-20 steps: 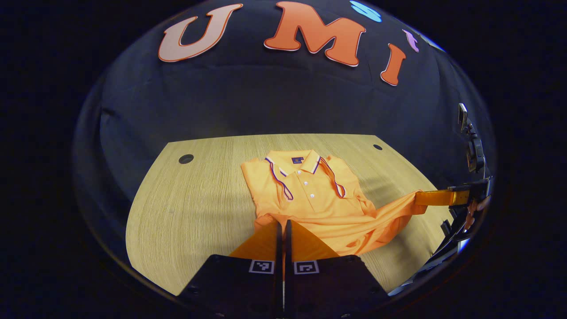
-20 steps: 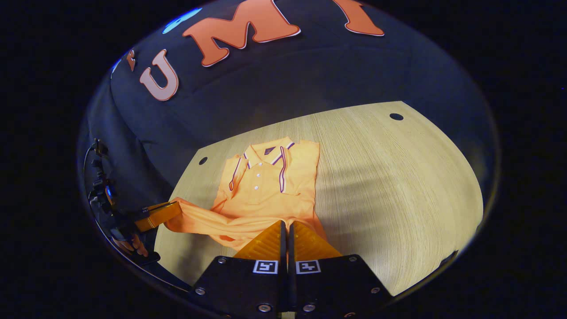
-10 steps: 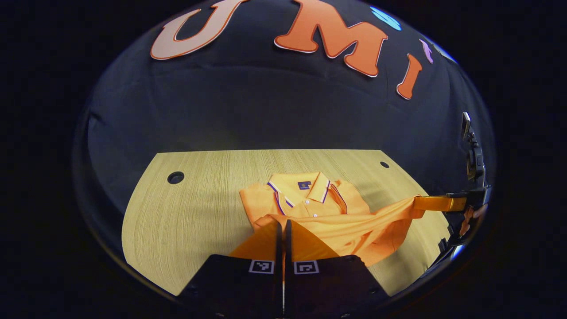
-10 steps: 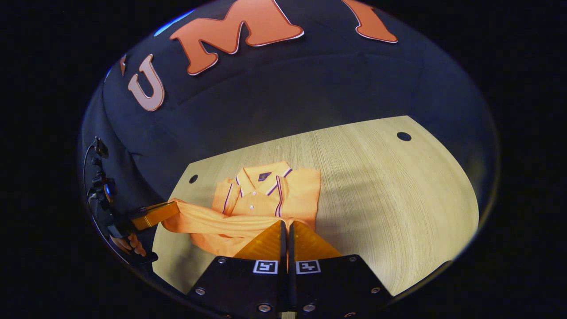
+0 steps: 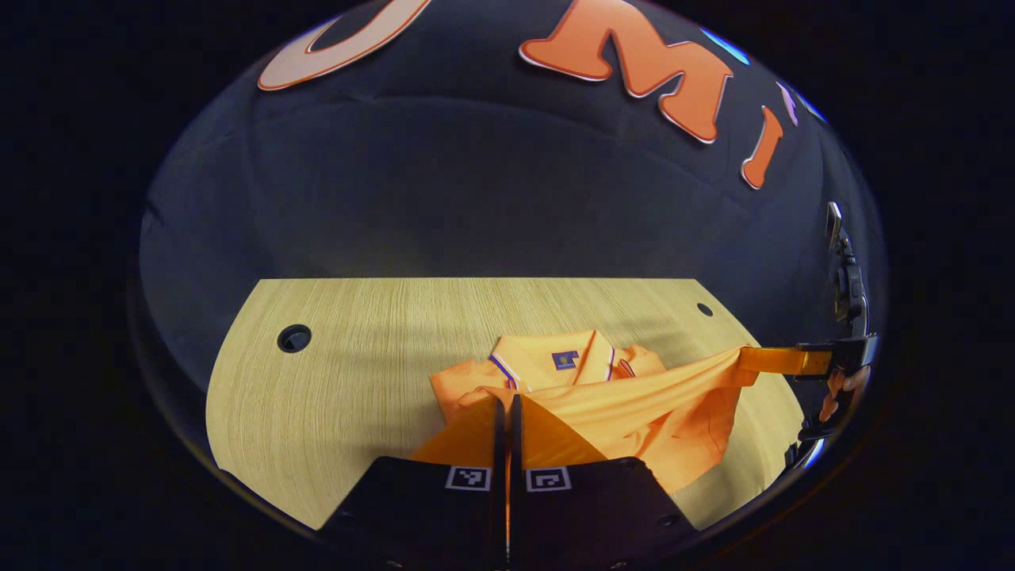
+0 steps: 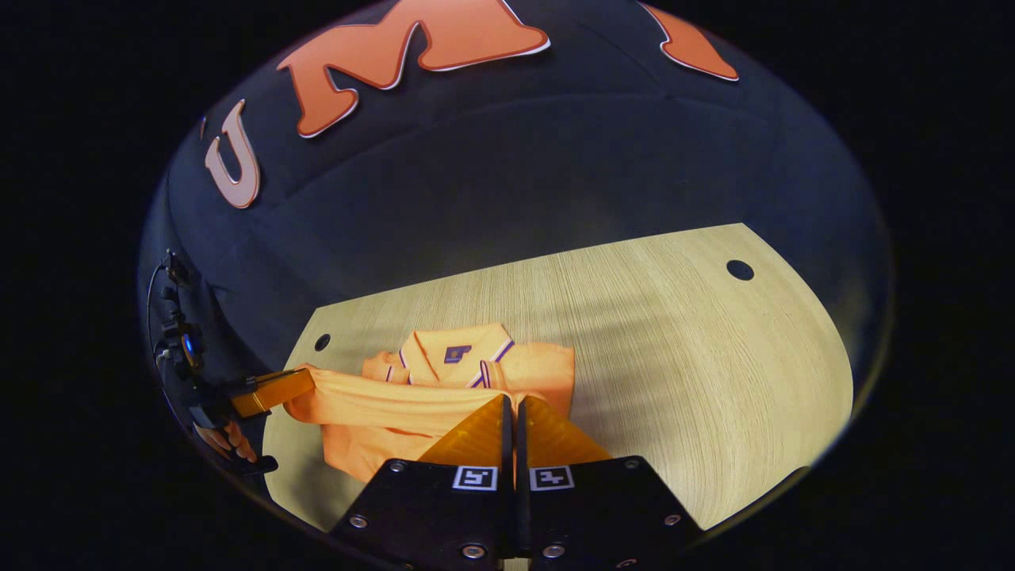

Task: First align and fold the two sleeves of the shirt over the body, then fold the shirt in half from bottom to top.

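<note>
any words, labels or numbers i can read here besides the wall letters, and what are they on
No readable text.
Neck label inside the shirt collar: a small dark patch, too small to read.
Square black-and-white code markers on the left claw and right claw: patterns, not words.
Table: no writing.

Left gripper view: low over the near edge of the pale wood-grain table [image 5: 333, 381], facing the black cloth wall, close behind the orange polo shirt [image 5: 603, 396]. Right gripper view: same near edge, higher, angled leftward. Shared: shirt [image 6: 412, 396], tabletop [image 6: 674, 357], wall, each other's gripper at the rim
</note>
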A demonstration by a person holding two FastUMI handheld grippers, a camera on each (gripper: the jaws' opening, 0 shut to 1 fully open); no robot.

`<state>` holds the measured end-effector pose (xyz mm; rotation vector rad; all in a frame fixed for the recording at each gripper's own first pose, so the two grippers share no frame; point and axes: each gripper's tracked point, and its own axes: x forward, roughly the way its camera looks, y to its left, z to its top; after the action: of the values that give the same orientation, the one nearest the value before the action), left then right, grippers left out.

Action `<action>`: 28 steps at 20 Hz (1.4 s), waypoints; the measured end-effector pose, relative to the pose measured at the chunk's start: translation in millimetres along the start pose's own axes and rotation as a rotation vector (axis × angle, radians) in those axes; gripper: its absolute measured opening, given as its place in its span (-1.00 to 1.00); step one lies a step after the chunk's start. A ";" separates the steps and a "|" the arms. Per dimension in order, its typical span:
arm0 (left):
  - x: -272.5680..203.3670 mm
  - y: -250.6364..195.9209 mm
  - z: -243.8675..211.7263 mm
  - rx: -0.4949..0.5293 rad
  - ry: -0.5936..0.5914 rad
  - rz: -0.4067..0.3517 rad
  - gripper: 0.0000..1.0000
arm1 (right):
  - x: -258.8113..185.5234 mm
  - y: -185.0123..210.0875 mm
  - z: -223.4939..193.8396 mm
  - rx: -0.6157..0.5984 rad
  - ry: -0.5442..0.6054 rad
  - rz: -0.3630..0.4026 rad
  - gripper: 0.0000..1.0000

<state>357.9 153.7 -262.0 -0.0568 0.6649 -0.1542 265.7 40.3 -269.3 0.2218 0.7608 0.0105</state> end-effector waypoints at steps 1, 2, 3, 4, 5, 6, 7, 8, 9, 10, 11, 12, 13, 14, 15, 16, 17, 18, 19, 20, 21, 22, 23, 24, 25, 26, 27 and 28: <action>-2.4 8.4 3.3 -0.007 0.006 0.002 -0.97 | 8.4 -1.2 4.4 0.006 0.001 -0.004 -0.99; 13.3 10.8 3.2 -0.016 0.013 0.006 -0.96 | 15.5 -2.1 9.0 0.012 -0.001 -0.010 -0.99; 21.3 14.1 4.2 -0.022 0.020 0.004 -0.96 | 23.0 -2.3 12.8 0.017 -0.001 -0.011 -0.99; 26.6 17.1 6.6 -0.020 0.021 0.005 -0.96 | 29.2 -5.0 15.1 0.017 0.001 -0.024 -0.99; 32.8 19.3 9.6 -0.023 0.017 0.006 -0.96 | 34.8 -6.7 17.0 0.022 0.001 -0.031 -0.99; 40.1 20.0 12.8 -0.022 0.017 0.005 -0.96 | 40.4 -8.2 20.8 0.027 -0.003 -0.038 -0.99; 44.4 22.7 15.3 -0.020 0.014 0.011 -0.96 | 45.8 -9.0 24.5 0.028 -0.007 -0.048 -0.99; 50.1 22.4 19.5 -0.023 0.008 0.011 -0.96 | 51.3 -10.3 25.5 0.027 0.002 -0.057 -0.99; 57.9 22.4 21.1 -0.018 0.008 0.013 -0.96 | 59.5 -13.7 28.2 0.021 0.005 -0.079 -0.99; 64.6 23.5 21.5 -0.013 0.010 0.023 -0.96 | 66.4 -16.7 29.9 0.016 0.011 -0.096 -0.99; 70.7 23.3 20.9 -0.004 0.018 0.031 -0.97 | 73.2 -19.3 31.0 0.019 0.023 -0.112 -0.98; 75.8 24.2 21.7 0.006 0.019 0.044 -0.96 | 77.3 -19.4 32.3 0.029 0.035 -0.123 -0.96; 79.4 23.9 22.6 0.012 0.025 0.054 -0.96 | 80.2 -18.2 33.4 0.048 0.039 -0.126 -0.96; 82.2 20.9 23.2 0.019 0.037 0.054 -0.96 | 77.9 -17.5 34.5 0.067 0.038 -0.126 -0.92; 84.0 22.3 24.0 0.021 0.041 0.068 -0.95 | 75.3 -19.9 37.1 0.079 0.033 -0.137 -0.89; 86.0 23.0 25.8 0.017 0.037 0.076 -0.94 | 71.7 -22.1 38.6 0.089 0.031 -0.143 -0.89; 85.8 24.6 24.7 0.011 0.031 0.077 -0.89 | 70.8 -23.2 39.1 0.096 0.033 -0.157 -0.85; 83.6 30.4 25.3 0.011 0.027 0.095 -0.88 | 71.5 -26.0 38.3 0.096 0.036 -0.163 -0.81; 84.0 33.3 26.9 0.013 0.024 0.108 -0.66 | 71.0 -28.5 36.6 0.088 0.039 -0.170 -0.64; 80.6 31.2 27.3 0.014 0.024 0.103 -0.53 | 71.7 -30.2 36.8 0.078 0.039 -0.169 -0.59; 74.7 30.0 28.2 0.013 0.021 0.103 -0.18 | 70.9 -32.7 37.2 0.065 0.035 -0.171 -0.40; 68.8 29.7 31.8 0.011 0.017 0.106 0.16 | 68.0 -37.1 39.2 0.057 0.021 -0.175 -0.32; 65.7 30.1 32.8 0.001 0.011 0.112 0.51 | 66.2 -38.0 41.8 0.054 0.015 -0.171 -0.19; 60.3 29.9 35.1 -0.017 0.003 0.116 0.56 | 66.1 -34.7 41.9 0.056 0.014 -0.158 -0.04; 52.1 27.2 36.1 -0.037 -0.004 0.117 0.65 | 65.1 -32.6 40.3 0.055 0.018 -0.144 0.00; 46.6 27.2 37.9 -0.046 -0.015 0.124 0.69 | 61.4 -31.1 41.2 0.049 0.009 -0.135 -0.17; 38.1 29.0 38.3 -0.038 -0.025 0.138 0.89 | 60.2 -29.7 44.2 0.038 -0.004 -0.127 0.03; 29.1 32.9 41.9 -0.013 -0.049 0.167 0.90 | 59.7 -31.4 45.3 0.021 -0.020 -0.132 0.02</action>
<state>410.5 181.6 -250.2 -0.0171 0.6192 0.0123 337.7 6.1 -284.6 0.1915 0.7546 -0.1243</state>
